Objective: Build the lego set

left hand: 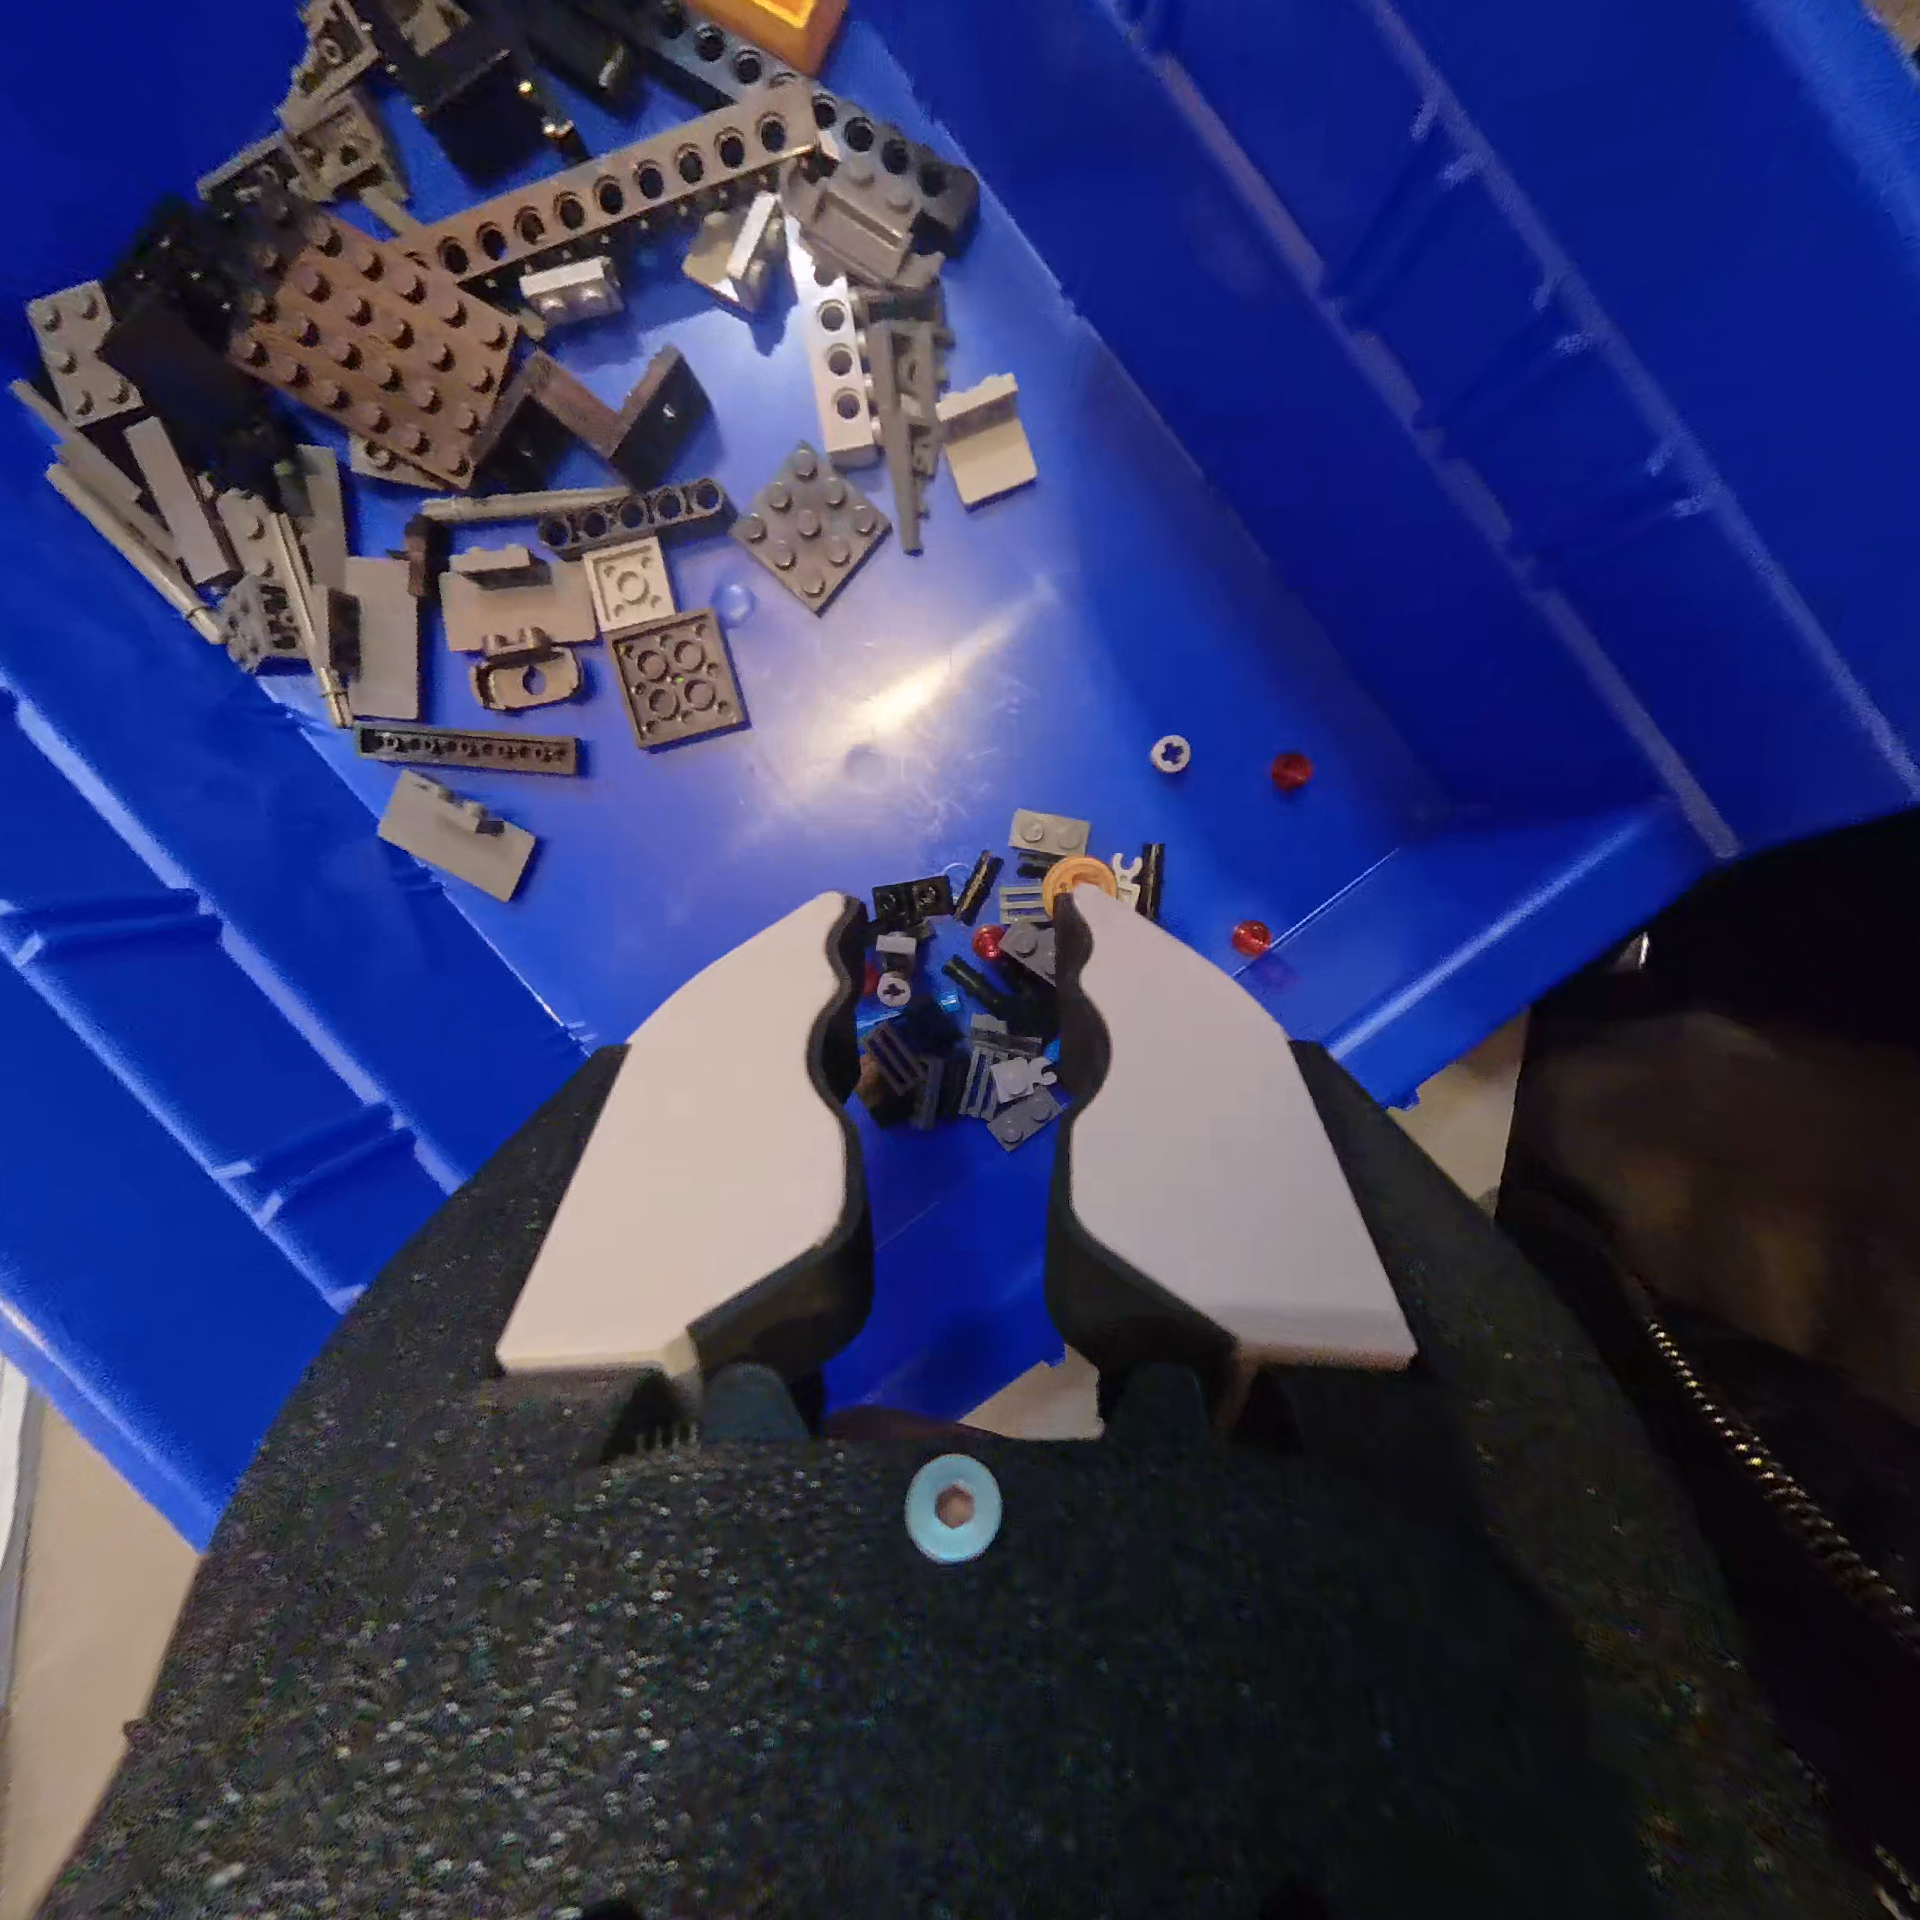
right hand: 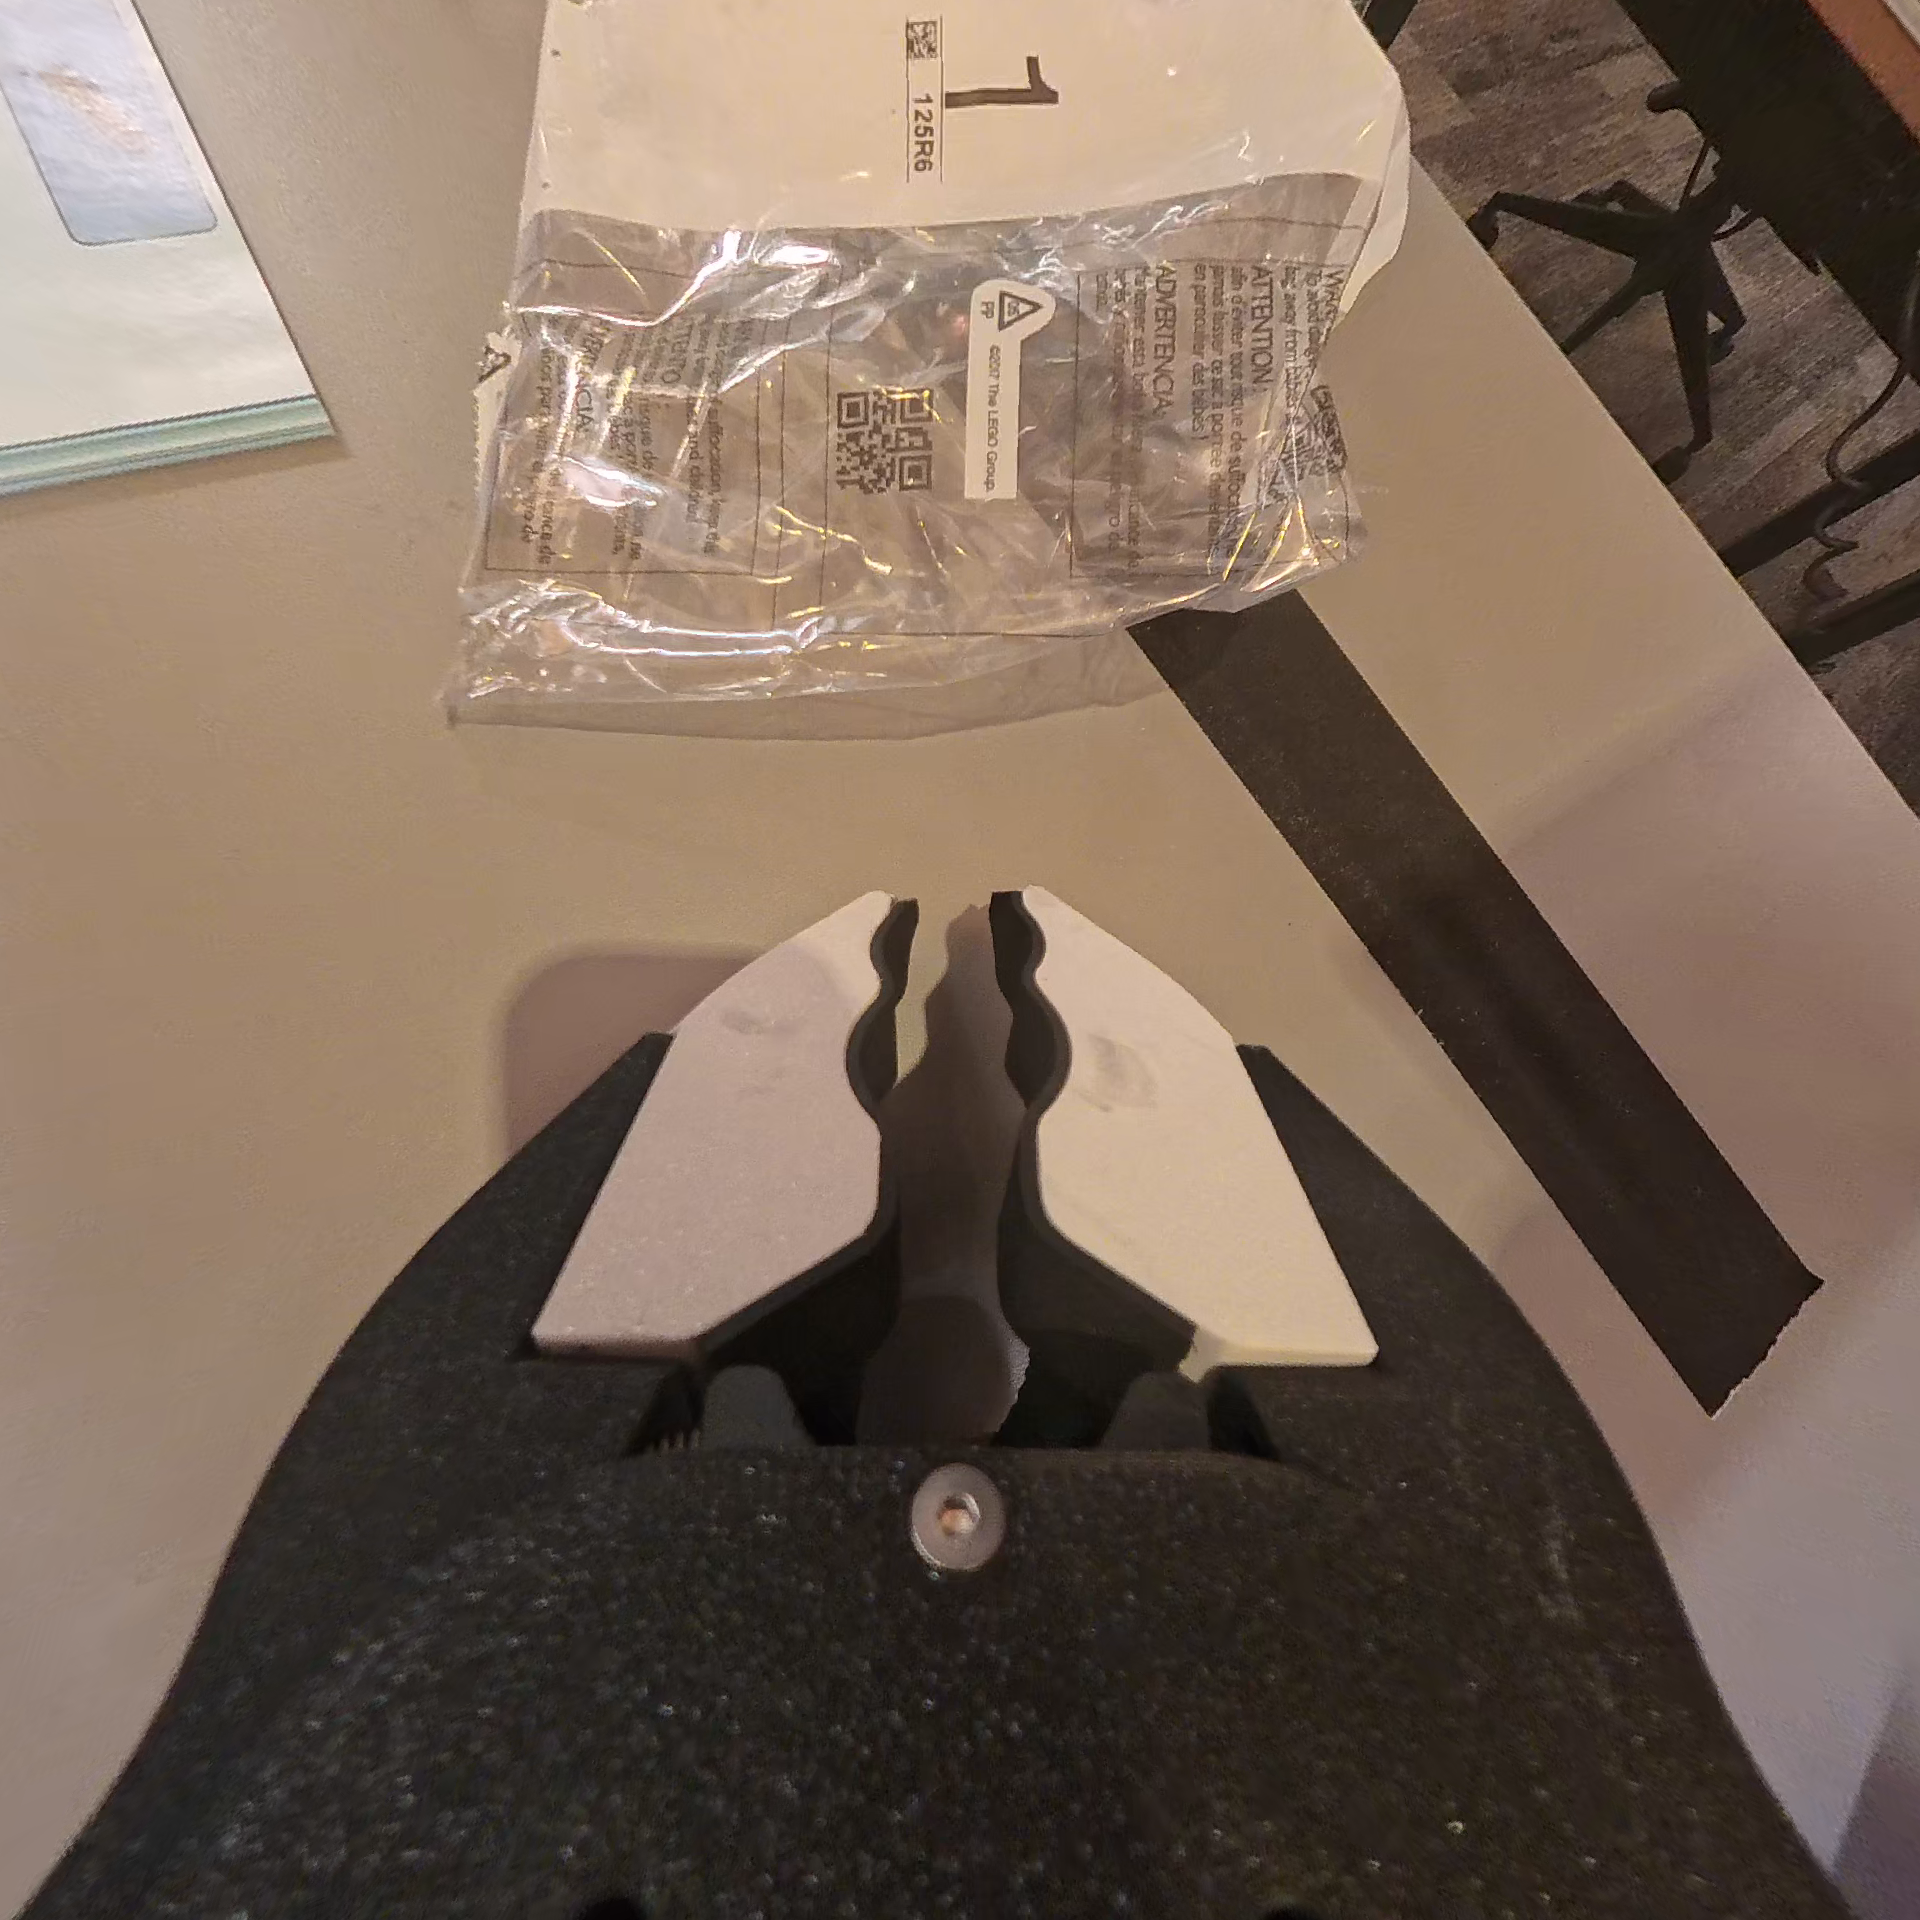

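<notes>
In the left wrist view my left gripper (left hand: 958, 914) is open inside a blue plastic bin (left hand: 1351, 416), low over a heap of small grey, black and blue building pieces (left hand: 997, 1039). The pieces lie between and under the fingers; neither pad presses on one. The right fingertip (left hand: 1101, 935) is next to an orange round piece (left hand: 1081, 881). In the right wrist view my right gripper (right hand: 954, 904) is open by a narrow gap and empty above the beige table (right hand: 260, 831). A crumpled clear plastic bag (right hand: 904, 436) lies ahead of it.
The far left of the bin holds a larger heap of grey and black pieces with a brown studded plate (left hand: 374, 343). Loose red studs (left hand: 1291, 770) lie near the bin's corner. A black tape strip (right hand: 1455, 935), a booklet (right hand: 135, 260) and a chair base (right hand: 1662, 291) show in the right wrist view. The left gripper's tips are roughly 40 centimeters from the right gripper's.
</notes>
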A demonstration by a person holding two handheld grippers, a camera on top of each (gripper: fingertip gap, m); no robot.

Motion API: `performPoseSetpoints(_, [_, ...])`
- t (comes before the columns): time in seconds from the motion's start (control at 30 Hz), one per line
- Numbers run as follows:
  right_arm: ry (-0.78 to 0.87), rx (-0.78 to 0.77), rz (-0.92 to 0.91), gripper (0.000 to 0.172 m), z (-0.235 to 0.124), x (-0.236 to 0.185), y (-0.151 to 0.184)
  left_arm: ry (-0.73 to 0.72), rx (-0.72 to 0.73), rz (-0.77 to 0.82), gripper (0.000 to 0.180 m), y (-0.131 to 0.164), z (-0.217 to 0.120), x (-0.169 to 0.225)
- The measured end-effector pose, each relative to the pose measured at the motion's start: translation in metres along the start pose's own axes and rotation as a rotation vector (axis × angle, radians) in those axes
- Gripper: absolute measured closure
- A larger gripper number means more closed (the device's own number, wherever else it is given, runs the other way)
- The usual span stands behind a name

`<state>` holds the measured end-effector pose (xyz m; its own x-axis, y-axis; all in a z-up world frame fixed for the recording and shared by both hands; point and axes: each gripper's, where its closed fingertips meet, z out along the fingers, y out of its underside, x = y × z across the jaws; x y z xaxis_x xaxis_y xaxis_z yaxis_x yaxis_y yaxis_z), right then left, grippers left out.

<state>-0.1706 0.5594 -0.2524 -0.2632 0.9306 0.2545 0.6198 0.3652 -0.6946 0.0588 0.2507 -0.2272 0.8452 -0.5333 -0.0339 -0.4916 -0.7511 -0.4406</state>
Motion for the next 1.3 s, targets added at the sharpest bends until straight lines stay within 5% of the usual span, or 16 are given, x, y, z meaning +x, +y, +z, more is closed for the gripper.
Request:
performPoseSetpoints(0.87, [-0.012, -0.003, 0.007, 0.156, 0.0, 0.0, 0.0, 0.032, -0.213, 0.214, 0.168, 0.006, 0.022, -0.001])
performPoseSetpoints(1.3, [-0.007, -0.001, 0.0, 0.157, 0.0, -0.001, 0.0, 0.083, -0.247, 0.163, 0.175, 0.01, 0.032, 0.001])
